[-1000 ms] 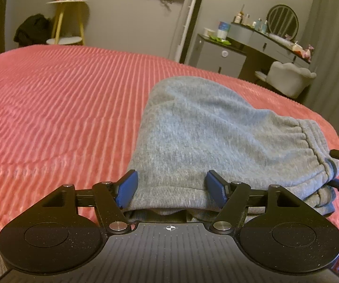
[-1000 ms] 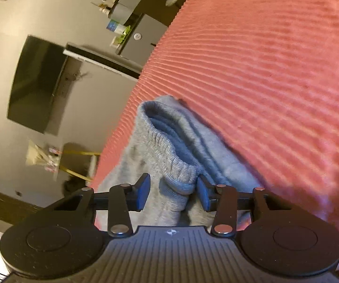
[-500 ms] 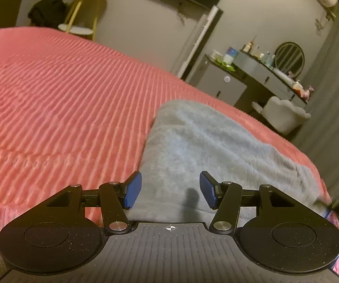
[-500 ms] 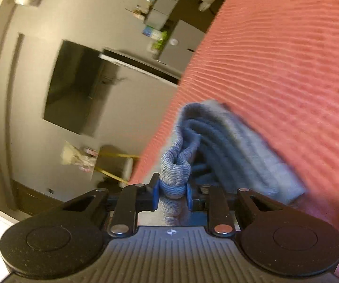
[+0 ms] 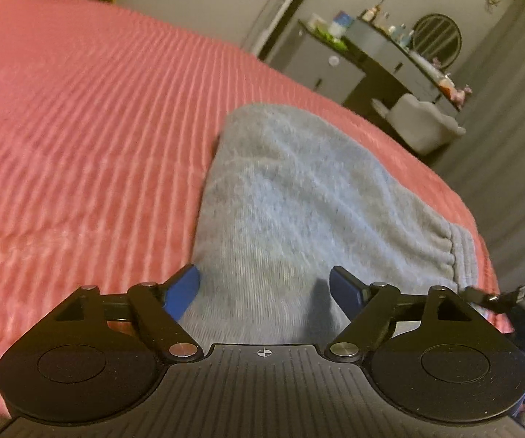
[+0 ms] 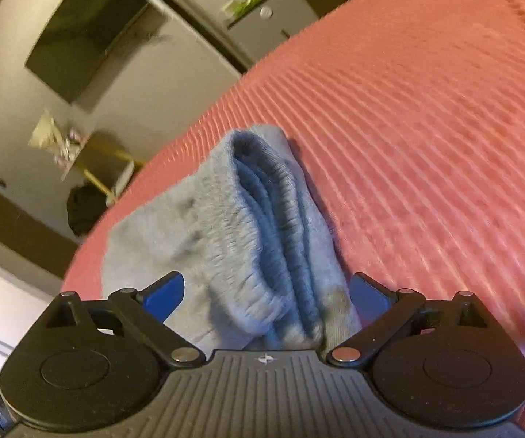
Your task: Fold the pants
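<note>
Grey pants [image 5: 299, 219] folded on the red bed [image 5: 80, 127], release under way.
Left tongs [image 5: 264, 290] and right tongs [image 6: 266, 294] opening wide astride cloth, gripping nothing; may snag the waistband [image 6: 262, 226] on withdrawal, undoing the fold.

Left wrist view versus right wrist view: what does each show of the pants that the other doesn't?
Only the left wrist view shows the broad flat top of the folded grey pants, plus the dresser with its round mirror. Only the right wrist view shows the stacked waistband layers edge-on, and the wall screen. Both show the pants lying on the red ribbed bedspread, with the left gripper and right gripper opening and cloth between their jaws, not pinched.
</note>
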The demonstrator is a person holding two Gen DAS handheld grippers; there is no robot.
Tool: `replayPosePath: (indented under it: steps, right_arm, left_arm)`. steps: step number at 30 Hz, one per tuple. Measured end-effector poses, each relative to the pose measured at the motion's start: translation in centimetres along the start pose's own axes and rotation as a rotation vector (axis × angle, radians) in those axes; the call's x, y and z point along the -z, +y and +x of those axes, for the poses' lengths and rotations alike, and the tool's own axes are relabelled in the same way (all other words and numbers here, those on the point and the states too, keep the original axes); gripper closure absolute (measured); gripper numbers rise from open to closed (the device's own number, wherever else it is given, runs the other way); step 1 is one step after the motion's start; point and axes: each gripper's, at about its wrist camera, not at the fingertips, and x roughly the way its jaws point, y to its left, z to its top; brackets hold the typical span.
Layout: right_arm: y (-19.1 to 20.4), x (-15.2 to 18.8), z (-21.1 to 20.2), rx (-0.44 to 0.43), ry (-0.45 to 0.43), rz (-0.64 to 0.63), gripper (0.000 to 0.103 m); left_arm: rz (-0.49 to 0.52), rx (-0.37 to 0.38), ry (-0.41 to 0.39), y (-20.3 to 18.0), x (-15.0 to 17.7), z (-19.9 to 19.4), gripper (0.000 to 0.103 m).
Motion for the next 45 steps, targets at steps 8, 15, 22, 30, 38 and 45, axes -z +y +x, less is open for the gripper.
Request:
replayPosePath:
  steps: [8, 15, 22, 30, 38, 45]
  right_arm:
    - [-0.4, -3.0, 5.1, -0.082, 0.139, -0.040, 0.006]
    - [-0.3, -4.6, 5.9, -0.118, 0.194, -0.107, 0.028]
    - [-0.8, -5.2, 6.5, -0.167, 0.236, -0.100, 0.010]
    - [1.9, -5.4, 7.5, -0.087, 0.220, -0.195, 0.022]
    - [2.8, -5.5, 8.4, -0.087, 0.238, -0.205, 0.020]
    - [6.1, -4.8, 6.6, -0.017, 0.145, -0.296, 0.045]
  left_arm:
    - [-0.042, 0.171, 0.127, 2.7, -4.1, 5.4, 0.012]
    - [-0.218, 0.290, 0.132, 6.8, -5.0, 5.4, 0.012]
    - [-0.087, 0.276, 0.196, 5.4, -5.0, 7.7, 0.007]
    - [-0.080, 0.335, 0.197, 3.8, -5.3, 11.1, 0.006]
    - [-0.098, 0.319, 0.223, 3.9, -5.0, 11.4, 0.039]
    - [-0.016, 0.232, 0.120, 0.3, -5.5, 8.5, 0.071]
